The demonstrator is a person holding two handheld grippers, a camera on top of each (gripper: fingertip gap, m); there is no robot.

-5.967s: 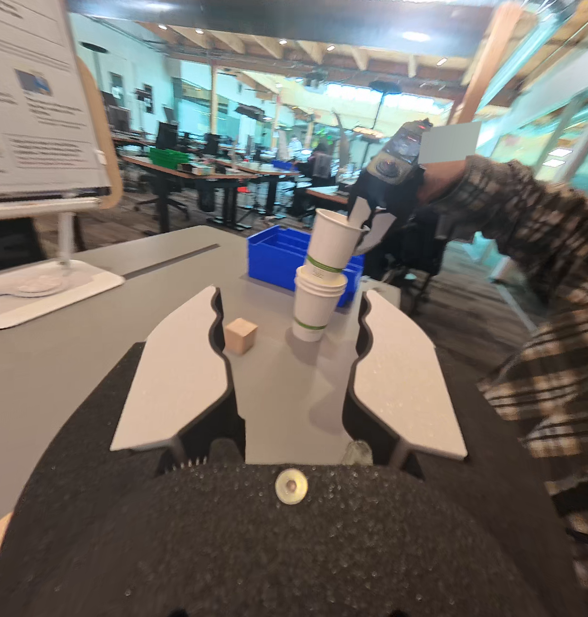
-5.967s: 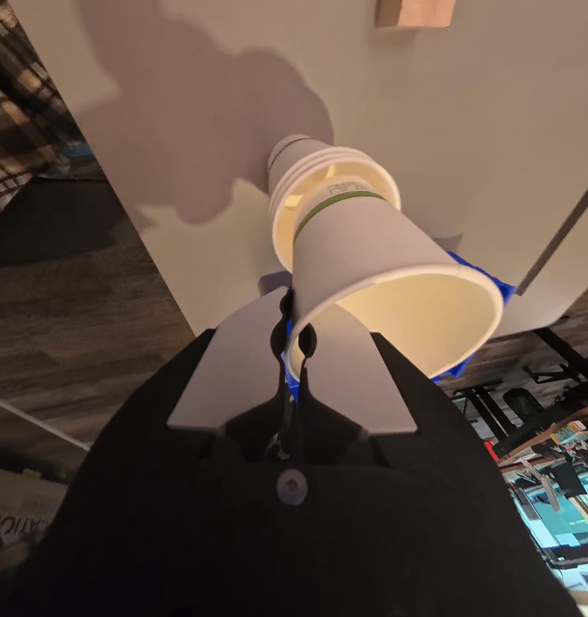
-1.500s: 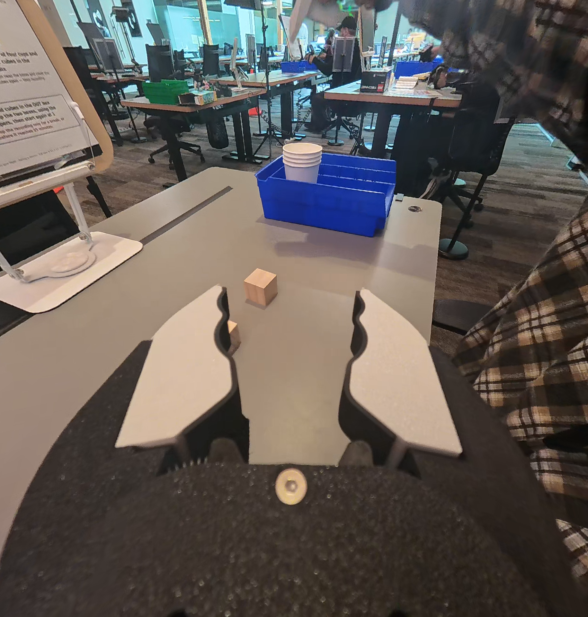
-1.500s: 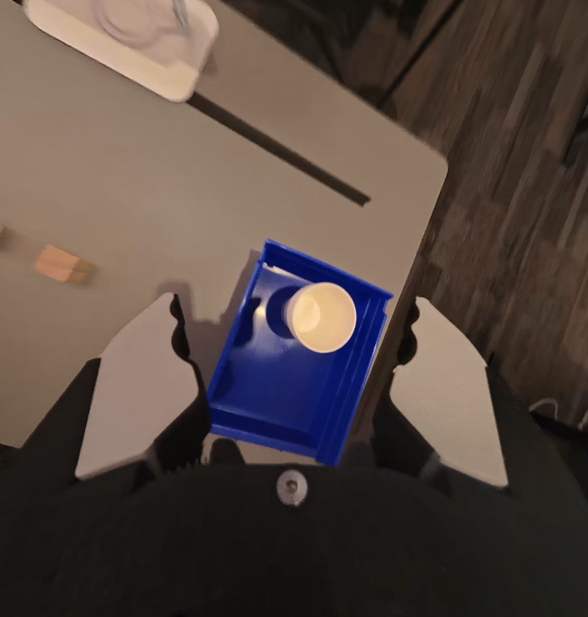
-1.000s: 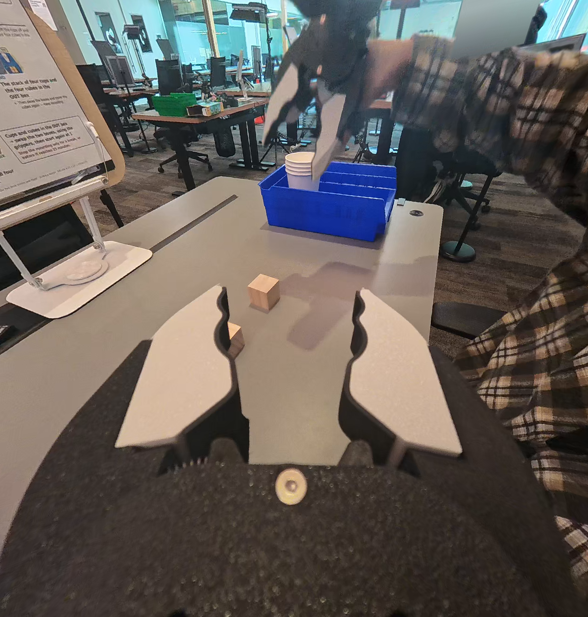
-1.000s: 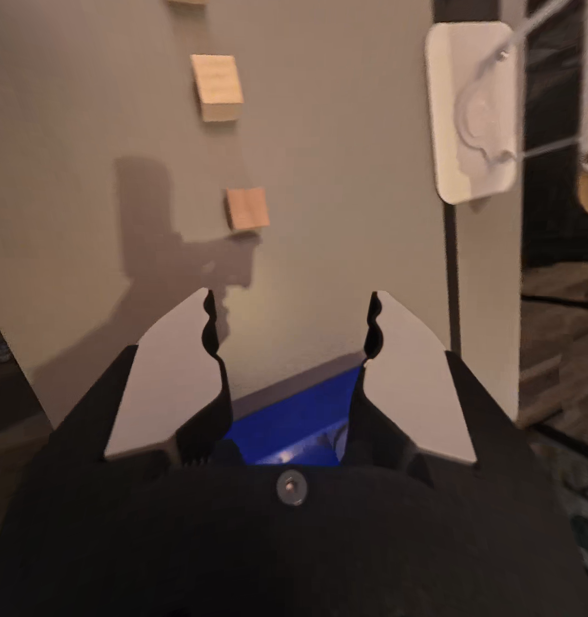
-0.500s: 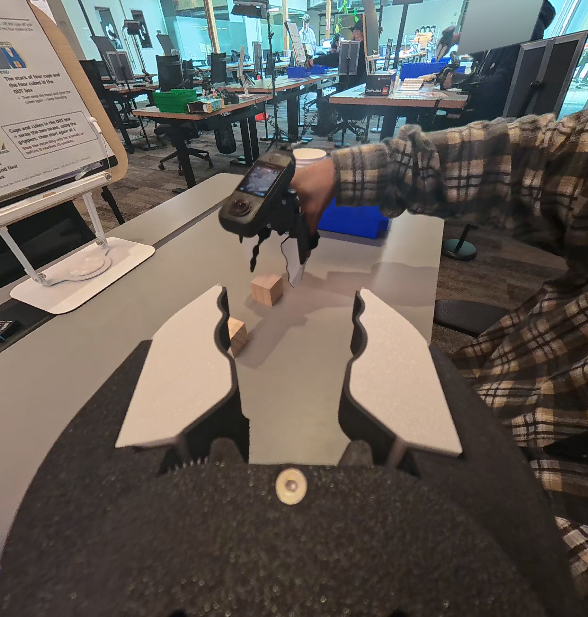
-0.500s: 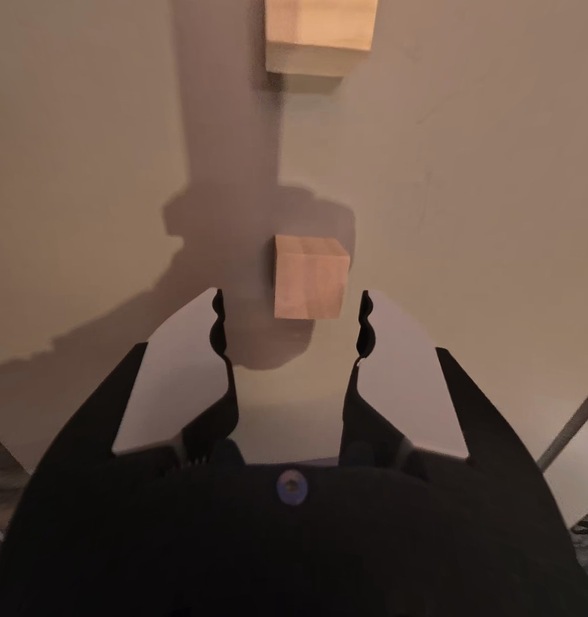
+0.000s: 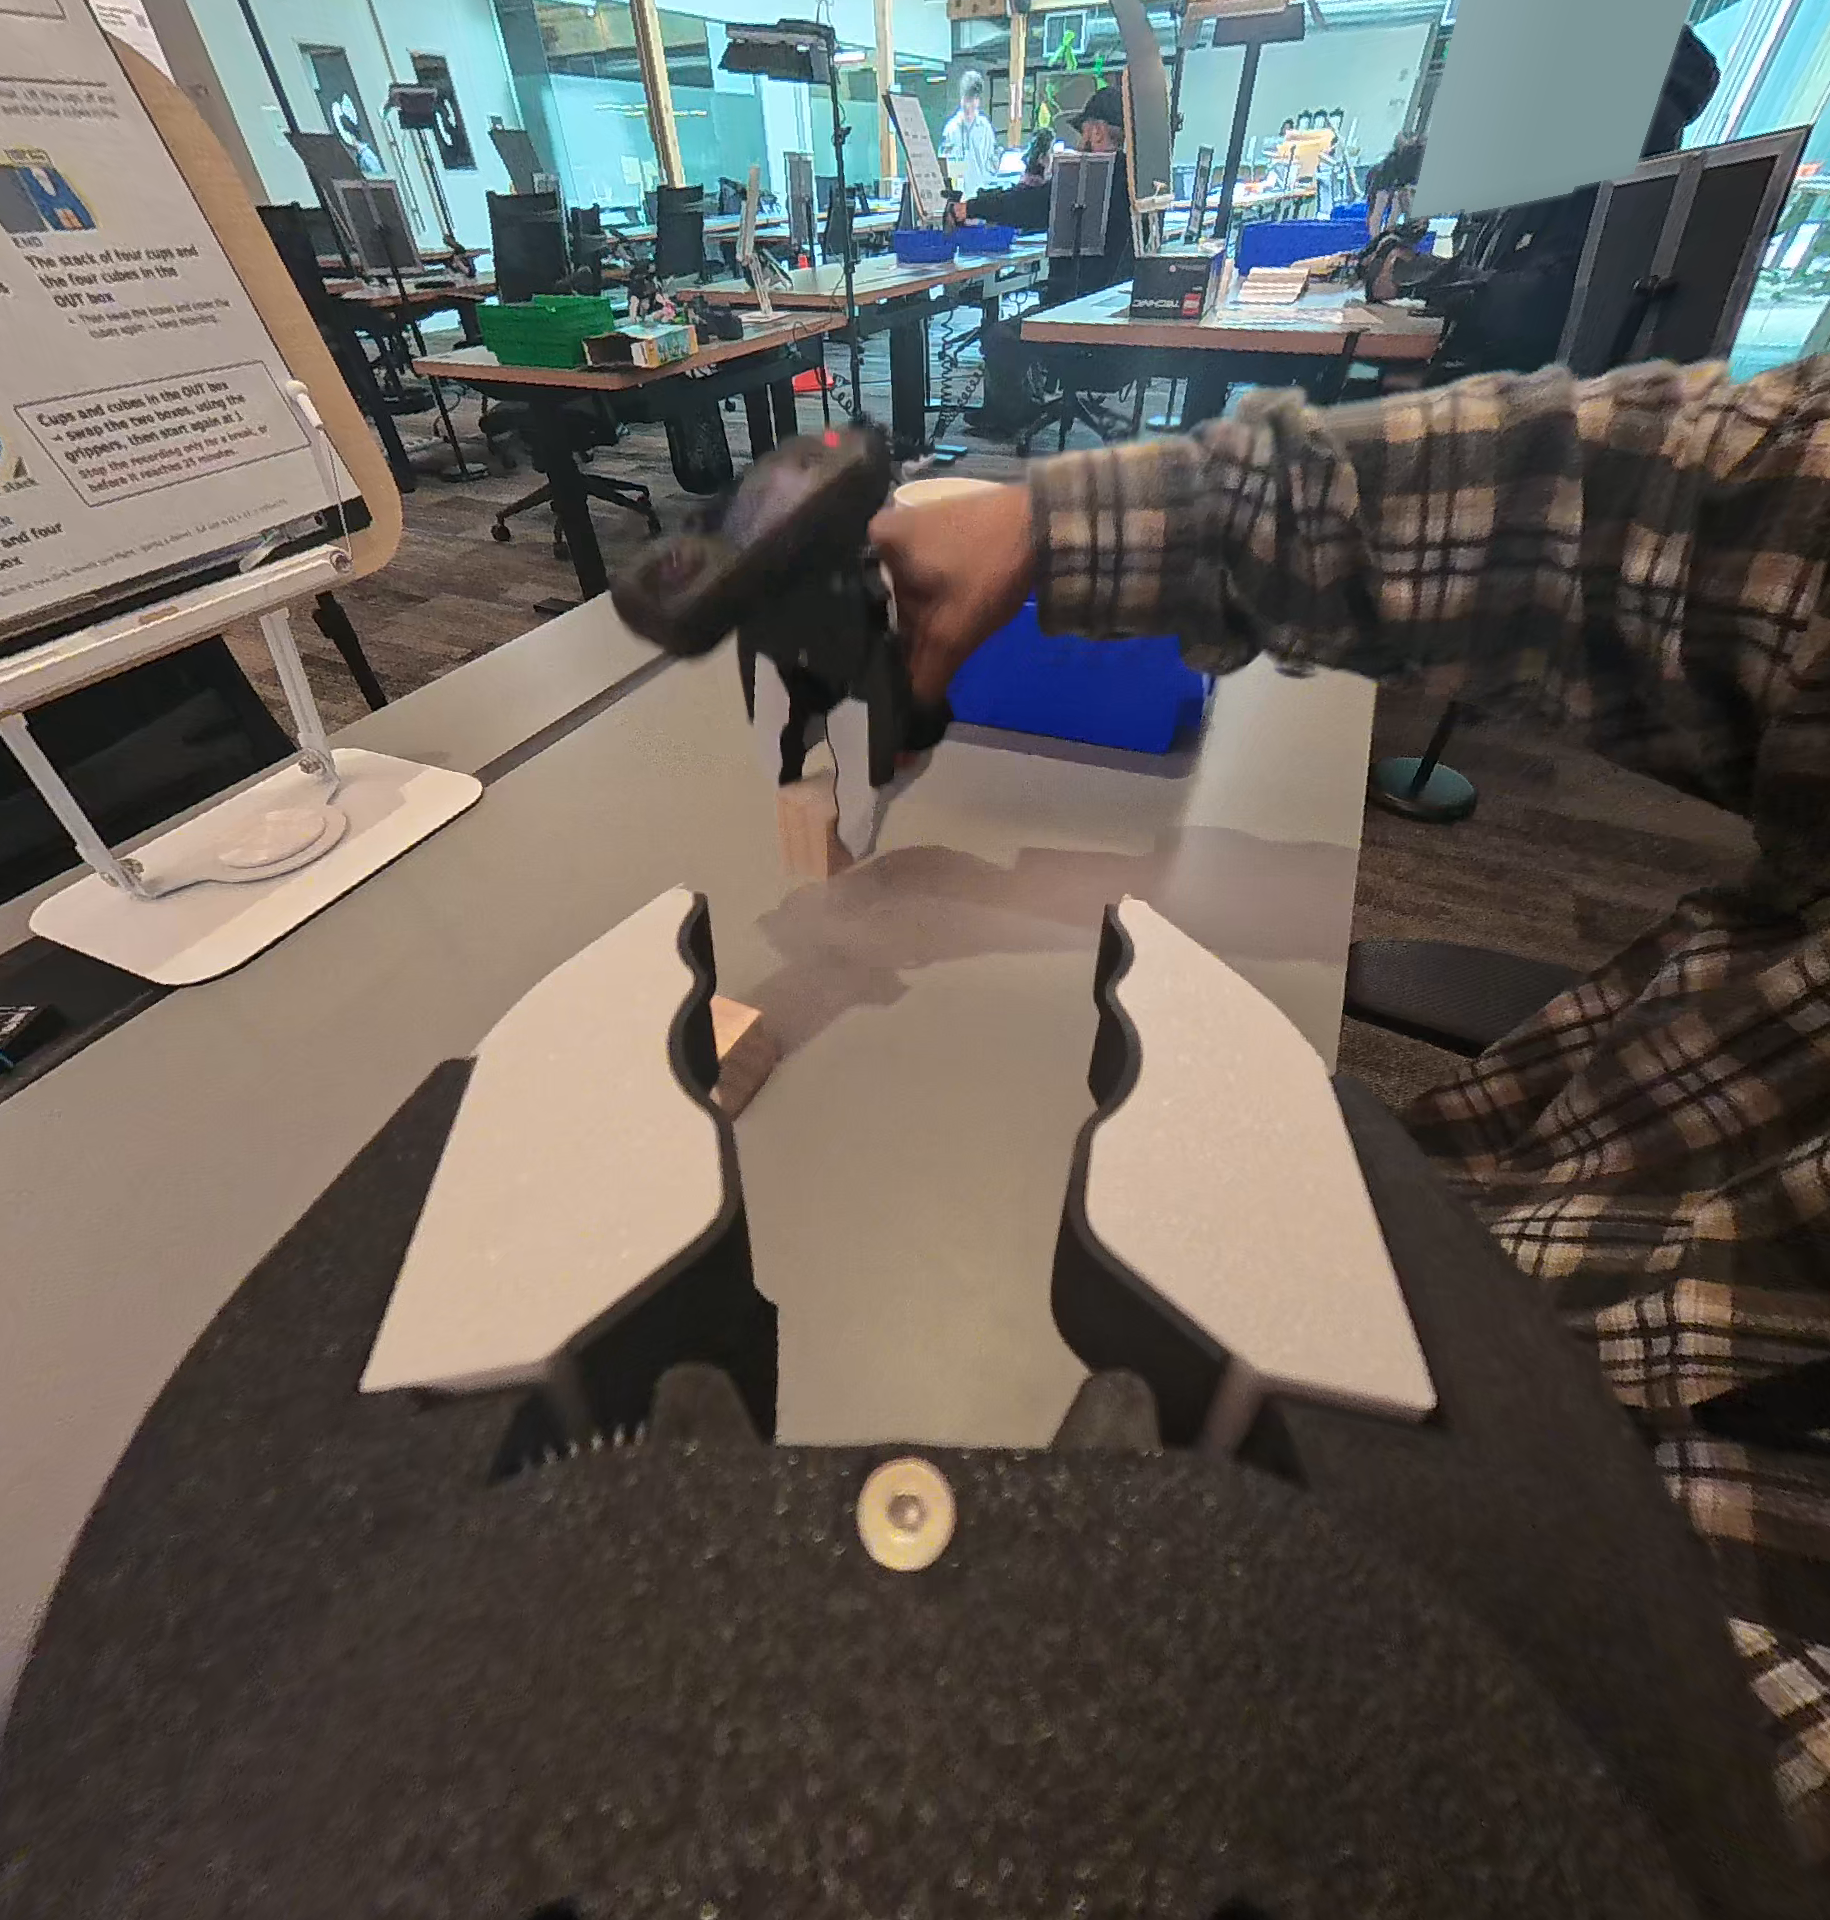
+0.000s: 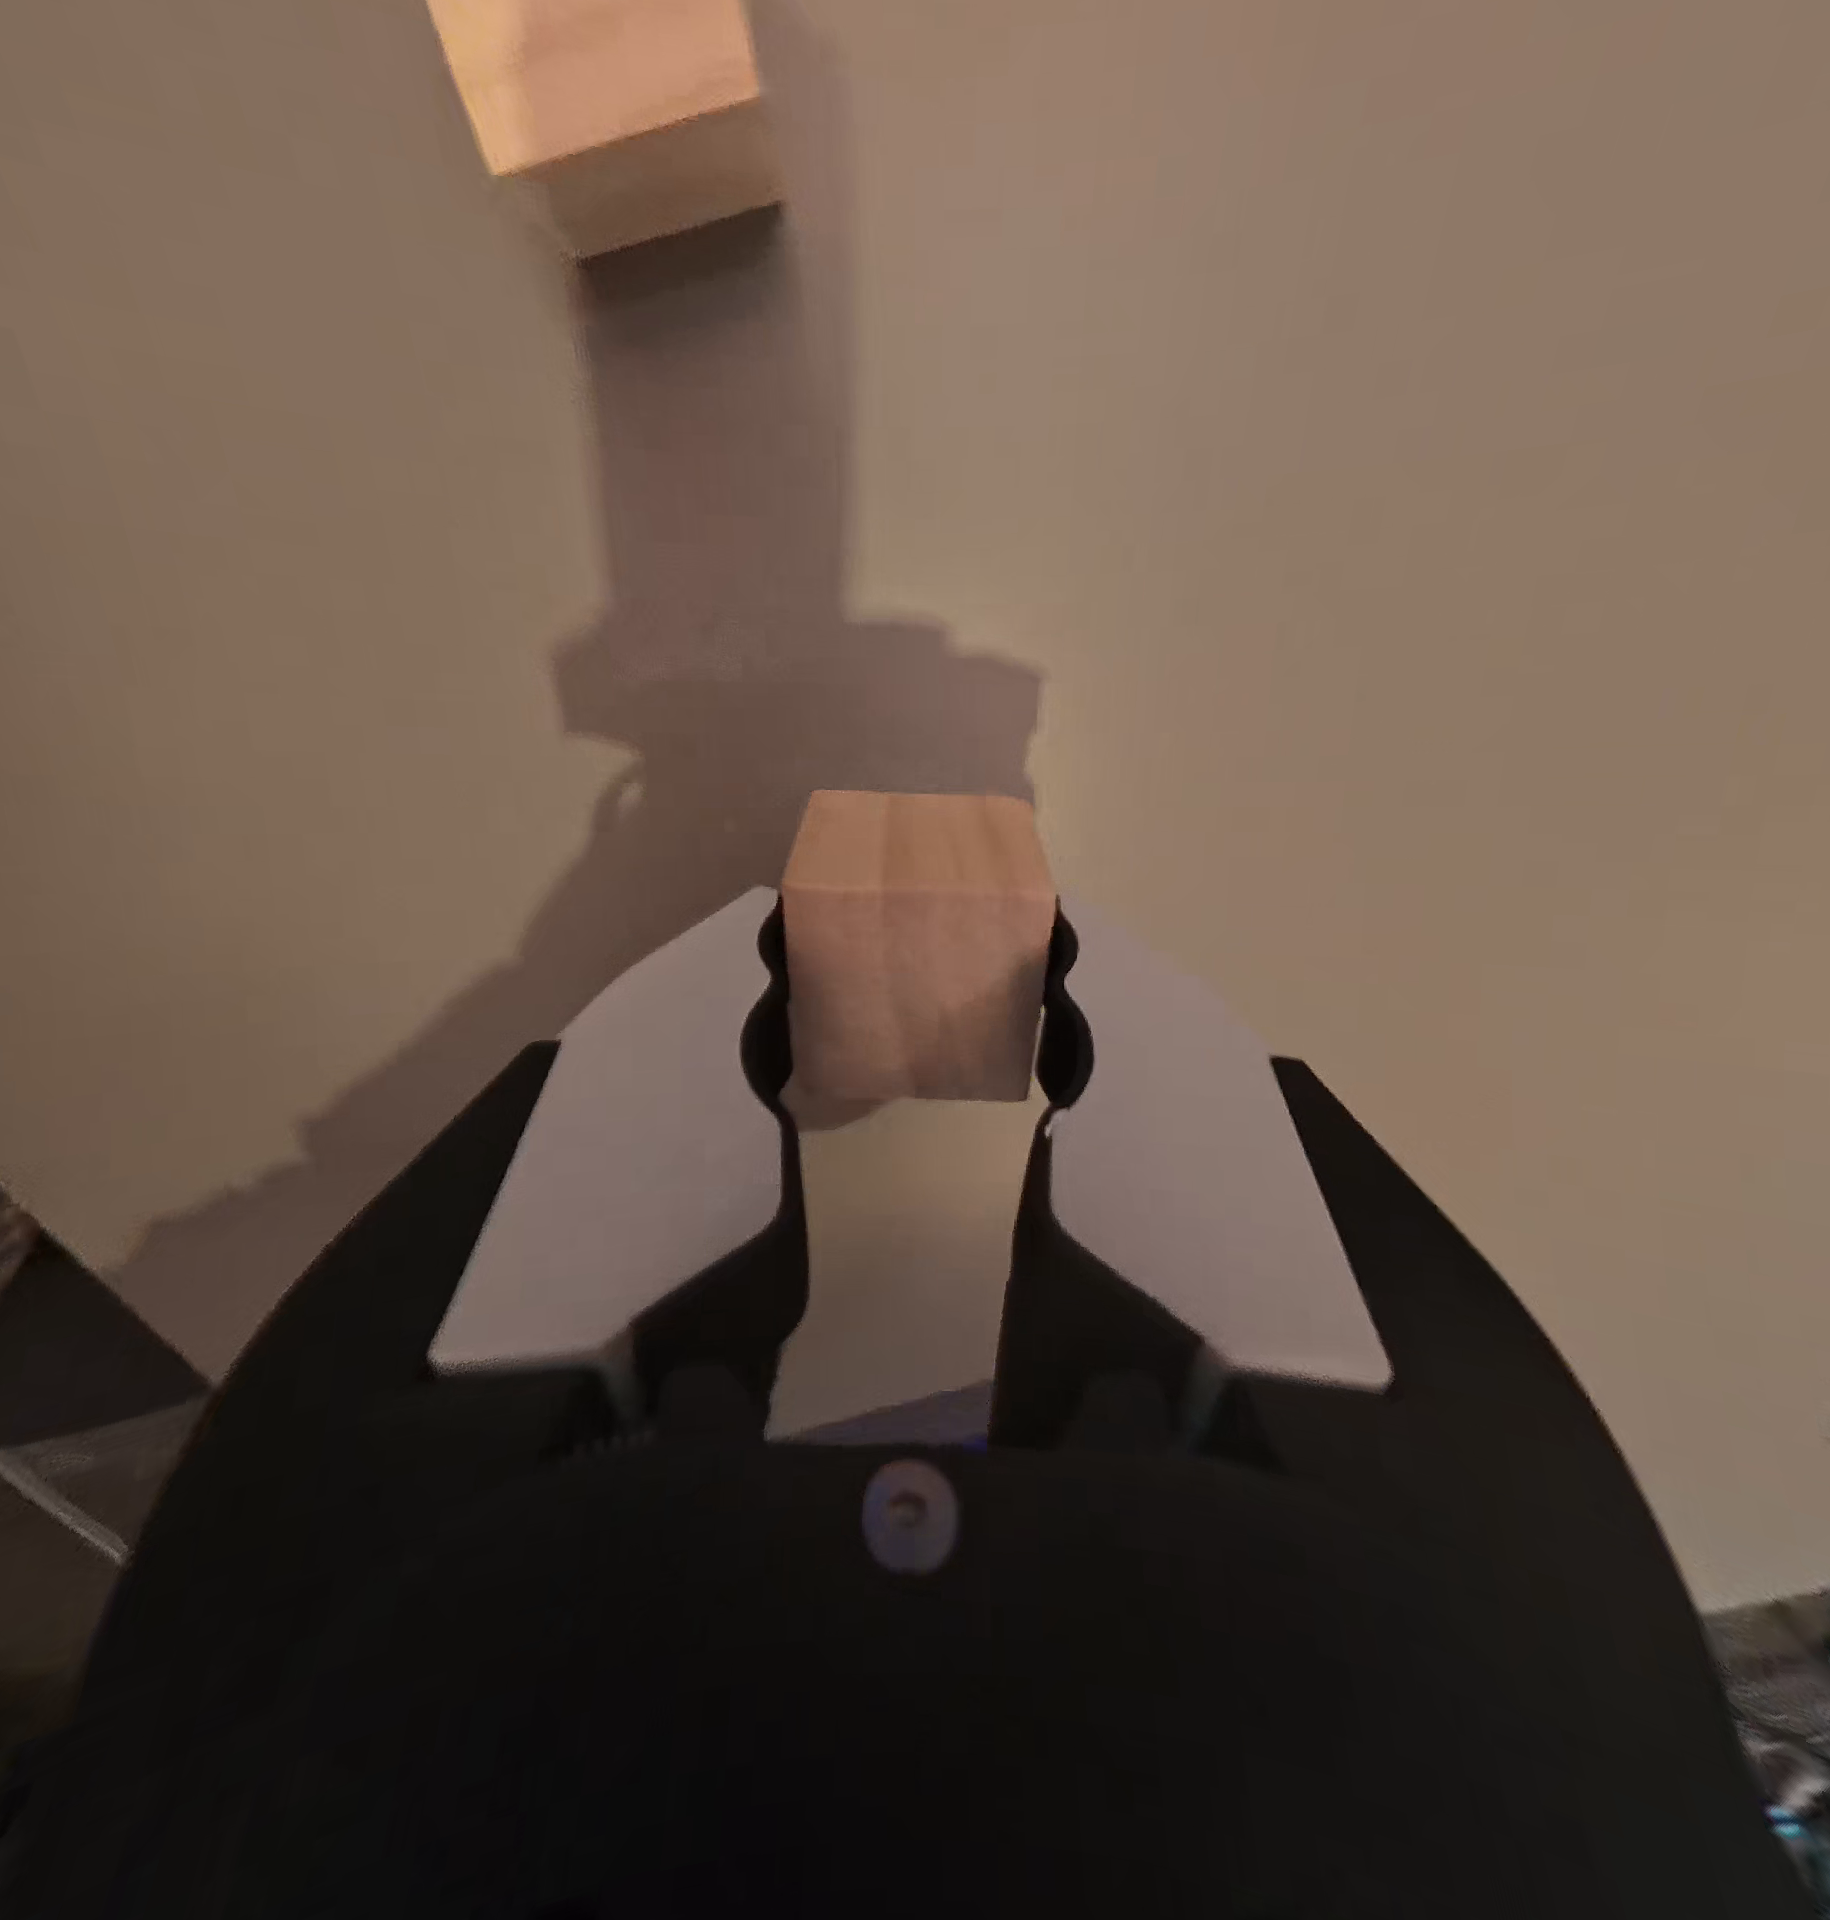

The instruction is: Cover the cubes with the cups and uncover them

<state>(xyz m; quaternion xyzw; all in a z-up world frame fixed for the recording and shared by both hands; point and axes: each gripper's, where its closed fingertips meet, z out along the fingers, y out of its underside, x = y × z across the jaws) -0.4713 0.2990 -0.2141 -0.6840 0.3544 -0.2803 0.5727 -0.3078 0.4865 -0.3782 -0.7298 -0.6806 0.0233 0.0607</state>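
On the grey bench (image 9: pixel 267 1091), two small wooden cubes sit near each other. The right gripper (image 10: pixel 913 997) points down at the far cube (image 10: pixel 916 987). Its jaws sit on both sides of this cube and touch it, so they are pinching it. The picture is a bit blurry, and I cannot tell if the cube is lifted off the bench. In the left wrist view, the same right gripper (image 9: pixel 833 821) shows farther off, held by a hand (image 9: pixel 952 582) with a checked sleeve (image 9: pixel 1410 520), and the far cube (image 9: pixel 802 836) is between its fingers.

The near cube (image 9: pixel 736 1044) lies on the bench, partly hidden behind the tip of one finger of the left gripper (image 9: pixel 900 987). The jaws of the left gripper are spread wide and hold nothing. In the right wrist view the near cube (image 10: pixel 604 94) is at the top edge, apart from the far one.

Behind the hand sits a blue box (image 9: pixel 1077 686) at the far end of the bench. The white rim of the cups (image 9: pixel 937 494) peeks out above the hand. A sign on a white stand (image 9: pixel 246 862) is on the left side of the bench.
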